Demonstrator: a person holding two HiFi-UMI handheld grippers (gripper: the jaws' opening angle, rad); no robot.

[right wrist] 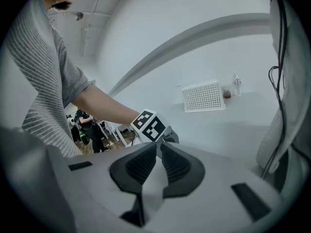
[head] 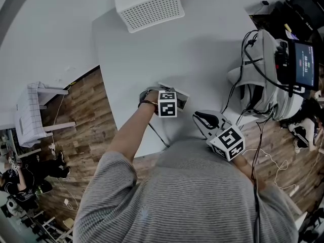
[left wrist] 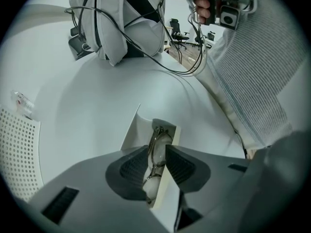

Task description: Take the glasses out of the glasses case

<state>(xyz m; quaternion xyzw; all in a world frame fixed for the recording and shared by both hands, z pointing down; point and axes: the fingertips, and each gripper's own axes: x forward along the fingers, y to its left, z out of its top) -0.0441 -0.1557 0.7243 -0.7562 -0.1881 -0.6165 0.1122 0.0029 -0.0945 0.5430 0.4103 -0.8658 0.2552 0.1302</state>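
At the bench (head: 202,59) edge, left tongs (left wrist: 156,147) stand part-open astride the glasses (left wrist: 161,140) inside the glasses case (left wrist: 138,131); right tongs (right wrist: 159,145) closed, empty.

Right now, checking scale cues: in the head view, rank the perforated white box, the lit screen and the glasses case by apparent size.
1. perforated white box
2. lit screen
3. glasses case, though partly covered

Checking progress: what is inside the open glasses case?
The glasses lie inside the glasses case, thin frame and lenses showing between the left gripper's jaws. The jaws cover the case's sides and near end, so the temples and case floor cannot be seen.
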